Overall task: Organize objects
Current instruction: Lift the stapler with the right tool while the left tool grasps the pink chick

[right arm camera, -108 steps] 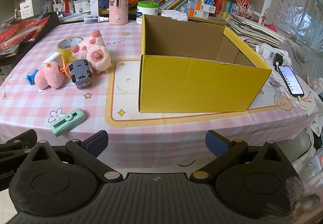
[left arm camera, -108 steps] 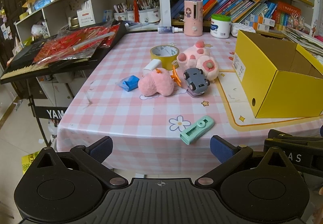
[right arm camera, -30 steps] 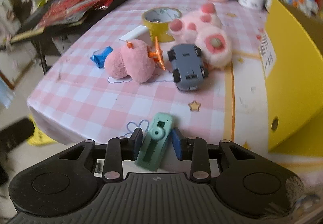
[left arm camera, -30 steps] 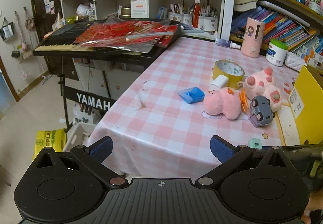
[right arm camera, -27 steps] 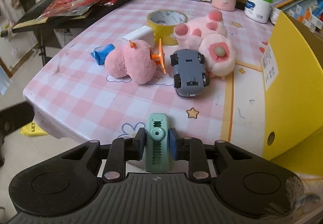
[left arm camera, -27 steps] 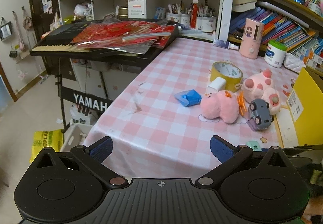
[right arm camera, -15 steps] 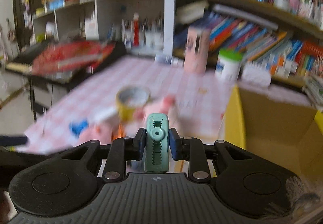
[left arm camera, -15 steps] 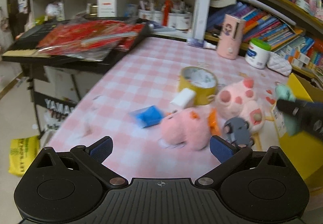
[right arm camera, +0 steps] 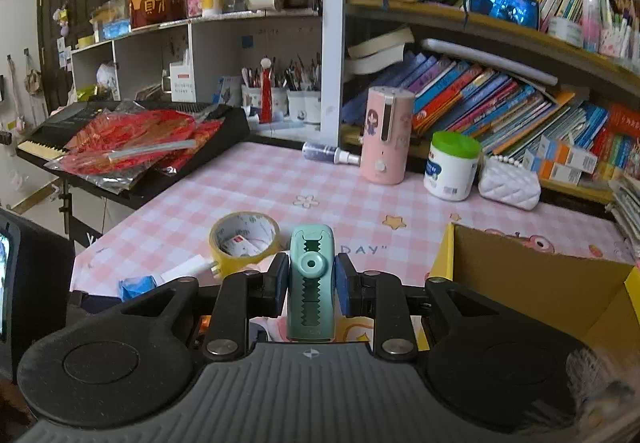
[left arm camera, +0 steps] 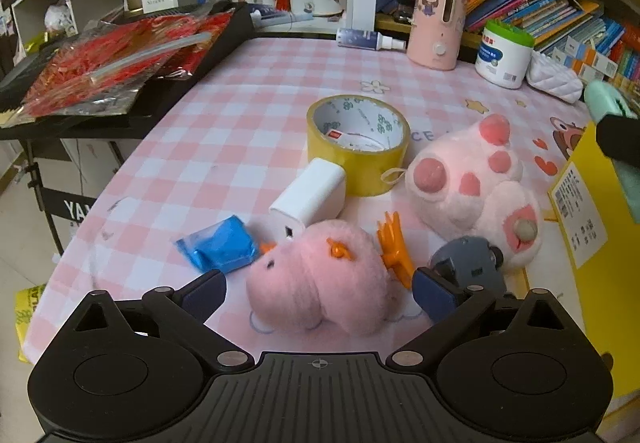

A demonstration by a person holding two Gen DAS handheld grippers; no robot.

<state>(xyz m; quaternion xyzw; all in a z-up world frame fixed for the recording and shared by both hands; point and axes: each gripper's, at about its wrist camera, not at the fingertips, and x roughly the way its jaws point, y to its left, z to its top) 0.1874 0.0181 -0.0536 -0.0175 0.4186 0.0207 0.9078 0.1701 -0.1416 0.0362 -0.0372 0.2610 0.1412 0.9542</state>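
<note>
Here the right claw (right arm camera: 311, 285) is gripping a mint tape dispenser (right arm camera: 310, 283) in the air above the table (right arm camera: 256, 183).
Its blue pads (right arm camera: 343, 285) are pressing on both sides of the dispenser, which is pointing forward, with the open yellow box (right arm camera: 532, 275) lying low to the right. The left claw (left arm camera: 318, 293) is hanging wide apart and empty over the pink plush (left arm camera: 316, 279), its pads flanking the toy without touching it. Around the plush, a blue packet (left arm camera: 218, 249) is lying at the left, a white charger (left arm camera: 308, 199) is leaning against the yellow tape roll (left arm camera: 358, 143), an orange clip (left arm camera: 394, 247) and a grey car (left arm camera: 466, 263) are sitting just right, and a paw plush (left arm camera: 472, 183) is resting beside the box.
</note>
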